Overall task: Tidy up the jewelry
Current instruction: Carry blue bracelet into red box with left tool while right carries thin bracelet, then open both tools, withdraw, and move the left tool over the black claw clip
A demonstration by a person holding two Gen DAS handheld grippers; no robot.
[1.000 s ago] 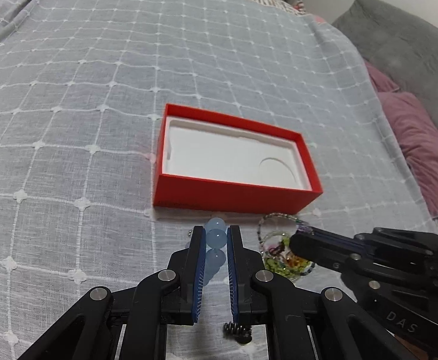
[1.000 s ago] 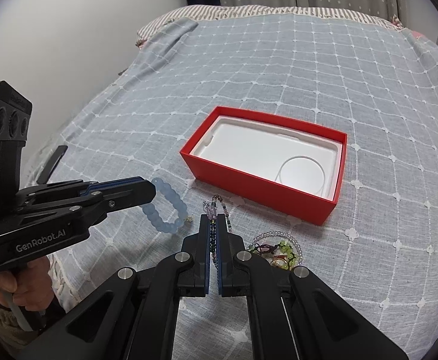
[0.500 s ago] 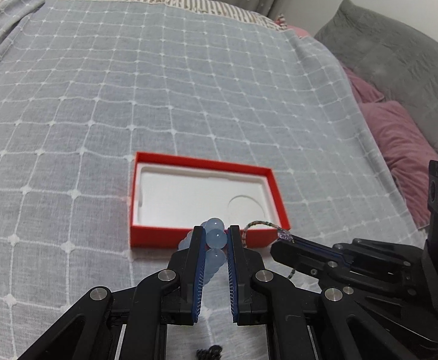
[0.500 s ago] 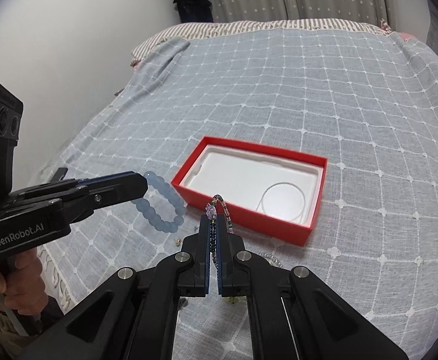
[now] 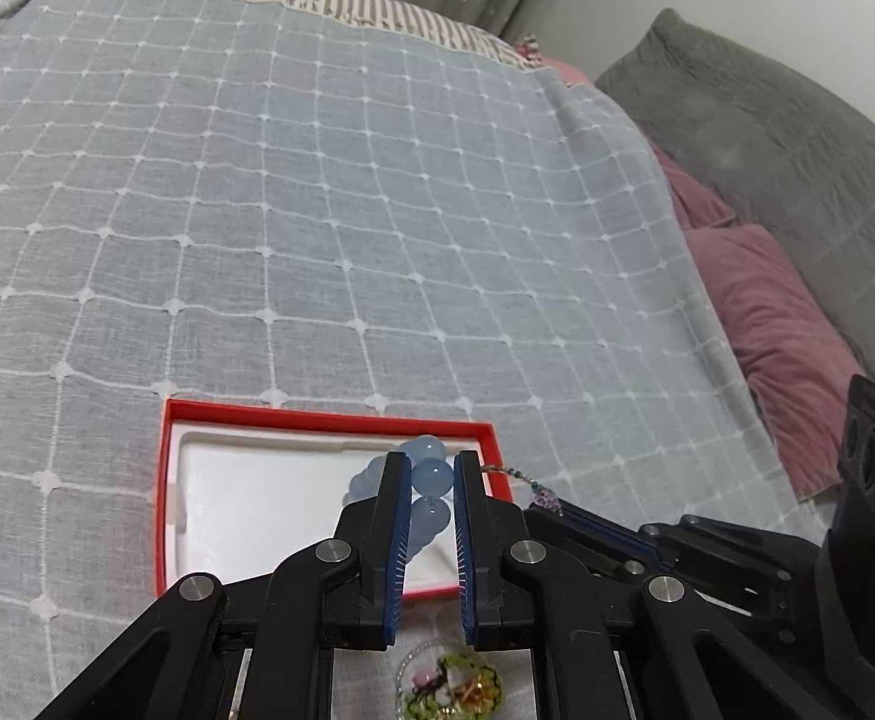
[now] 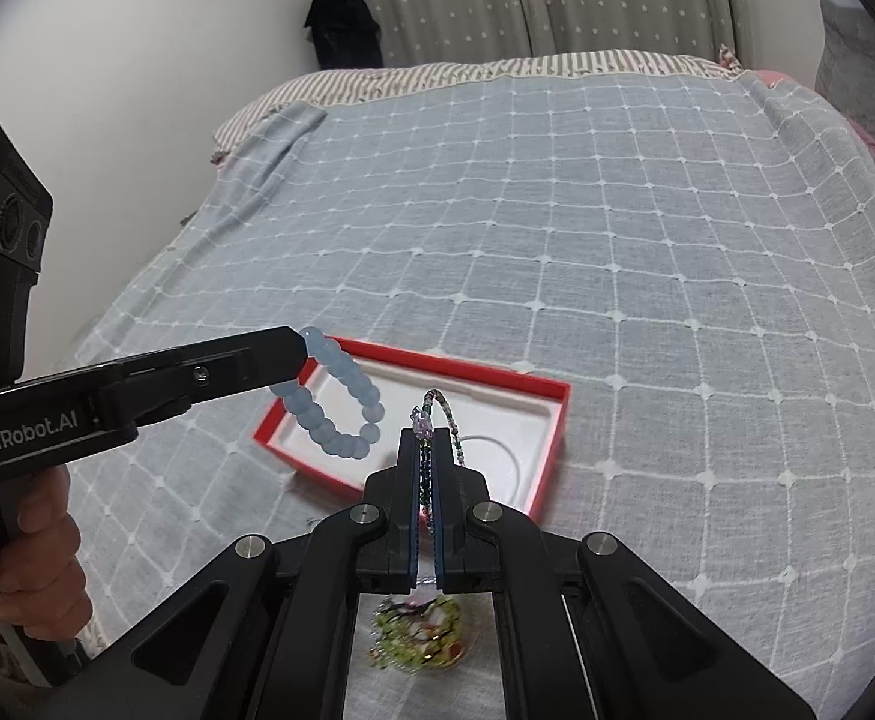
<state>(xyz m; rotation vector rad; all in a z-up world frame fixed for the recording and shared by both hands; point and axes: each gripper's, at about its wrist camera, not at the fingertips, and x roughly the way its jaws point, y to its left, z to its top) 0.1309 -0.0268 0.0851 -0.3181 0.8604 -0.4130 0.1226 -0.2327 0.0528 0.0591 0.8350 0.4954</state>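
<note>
A red box with a white molded insert lies open on the bed. My left gripper is shut on a pale blue bead bracelet, which hangs as a loop above the box's left half. My right gripper is shut on a thin chain of small multicoloured beads with a purple charm, lifted over the box's near edge. A clump of green and clear bead jewelry lies on the bedspread beneath both grippers.
The bed carries a grey bedspread with a white grid. Pink and grey pillows lie along the right side. A white wall runs along the bed's left side. A person's hand grips the left tool's handle.
Both grippers rose and moved forward from the bedspread to above the red box, carrying the blue bracelet and the bead chain. The green bead clump stayed on the bed behind them.
</note>
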